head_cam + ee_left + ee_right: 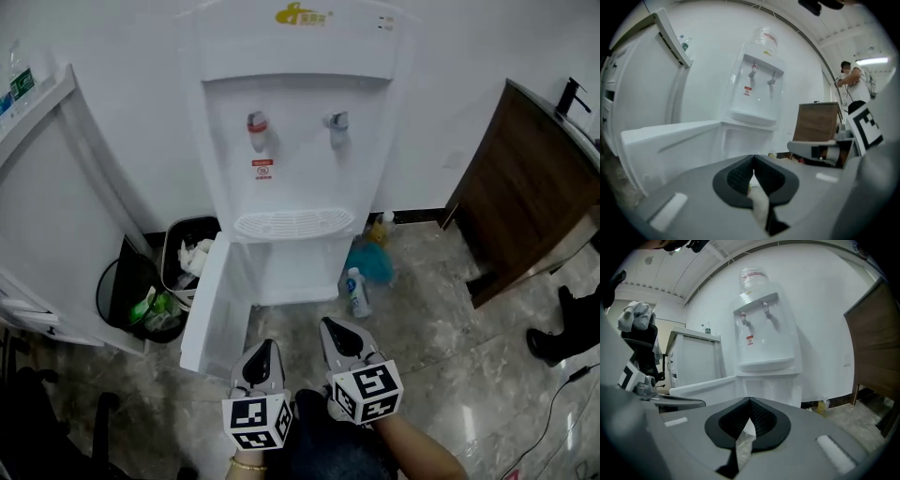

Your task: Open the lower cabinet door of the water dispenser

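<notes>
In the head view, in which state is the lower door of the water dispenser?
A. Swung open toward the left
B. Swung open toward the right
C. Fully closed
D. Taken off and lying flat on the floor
A: the door stands out from the front of the dispenser, hinged at its left side, and the compartment behind it is uncovered.

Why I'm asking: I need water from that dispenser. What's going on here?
A person stands facing the water dispenser with a two-jaw gripper in each hand. Its lower cabinet door is swung open, out to the left in the head view. The left gripper and right gripper are both shut, empty and clear of the door.
</notes>
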`<action>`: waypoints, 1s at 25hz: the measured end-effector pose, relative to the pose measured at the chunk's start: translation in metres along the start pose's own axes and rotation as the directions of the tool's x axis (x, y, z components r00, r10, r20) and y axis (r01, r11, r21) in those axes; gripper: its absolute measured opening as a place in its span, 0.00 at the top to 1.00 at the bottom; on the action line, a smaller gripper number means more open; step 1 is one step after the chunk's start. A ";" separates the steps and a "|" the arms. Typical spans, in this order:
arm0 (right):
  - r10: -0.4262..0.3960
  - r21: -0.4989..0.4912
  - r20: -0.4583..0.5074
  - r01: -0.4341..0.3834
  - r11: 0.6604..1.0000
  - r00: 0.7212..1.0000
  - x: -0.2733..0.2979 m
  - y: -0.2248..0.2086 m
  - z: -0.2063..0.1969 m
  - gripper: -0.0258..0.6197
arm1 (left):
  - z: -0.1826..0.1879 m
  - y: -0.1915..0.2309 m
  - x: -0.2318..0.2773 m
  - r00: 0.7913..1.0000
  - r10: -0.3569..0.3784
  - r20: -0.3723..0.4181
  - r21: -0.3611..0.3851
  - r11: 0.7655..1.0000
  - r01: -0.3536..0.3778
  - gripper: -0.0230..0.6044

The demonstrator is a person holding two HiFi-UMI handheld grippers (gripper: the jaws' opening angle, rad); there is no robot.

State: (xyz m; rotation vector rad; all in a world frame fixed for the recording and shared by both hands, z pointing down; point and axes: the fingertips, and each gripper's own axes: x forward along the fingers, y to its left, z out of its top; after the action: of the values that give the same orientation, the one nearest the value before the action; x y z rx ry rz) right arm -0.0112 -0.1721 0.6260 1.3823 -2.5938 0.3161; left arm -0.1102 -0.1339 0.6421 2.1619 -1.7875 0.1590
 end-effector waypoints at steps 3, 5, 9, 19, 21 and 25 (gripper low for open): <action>-0.021 0.007 -0.001 0.021 1.000 1.000 -0.005 -0.017 -0.002 0.96 | 0.002 -0.012 0.017 1.000 -0.019 -0.004 0.002 1.000 0.019 0.95; -0.038 0.003 -0.001 0.038 0.999 0.999 -0.006 -0.024 -0.003 0.96 | 0.001 -0.016 0.023 1.000 -0.026 -0.007 0.005 1.000 0.026 0.95; -0.049 0.001 -0.006 0.049 0.999 0.999 -0.007 -0.025 -0.007 0.96 | -0.002 -0.015 0.026 1.000 -0.023 -0.009 0.012 1.000 0.024 0.95; -0.036 0.005 -0.002 0.036 0.999 0.999 -0.010 -0.018 -0.008 0.96 | -0.003 -0.010 0.020 1.000 -0.014 -0.017 -0.009 1.000 0.014 0.95; -0.033 0.005 0.002 0.033 0.999 0.999 -0.009 -0.017 -0.007 0.96 | -0.003 -0.009 0.019 1.000 -0.012 -0.017 -0.009 1.000 0.012 0.95; -0.032 0.001 0.007 0.032 0.999 0.999 -0.009 -0.015 -0.007 0.96 | -0.003 -0.009 0.017 1.000 -0.010 -0.016 -0.008 1.000 0.010 0.95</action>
State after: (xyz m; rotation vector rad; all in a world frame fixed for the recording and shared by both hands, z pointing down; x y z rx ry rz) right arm 0.0069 -0.1715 0.6316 1.4262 -2.5743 0.3086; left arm -0.0972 -0.1479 0.6480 2.1573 -1.7650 0.1659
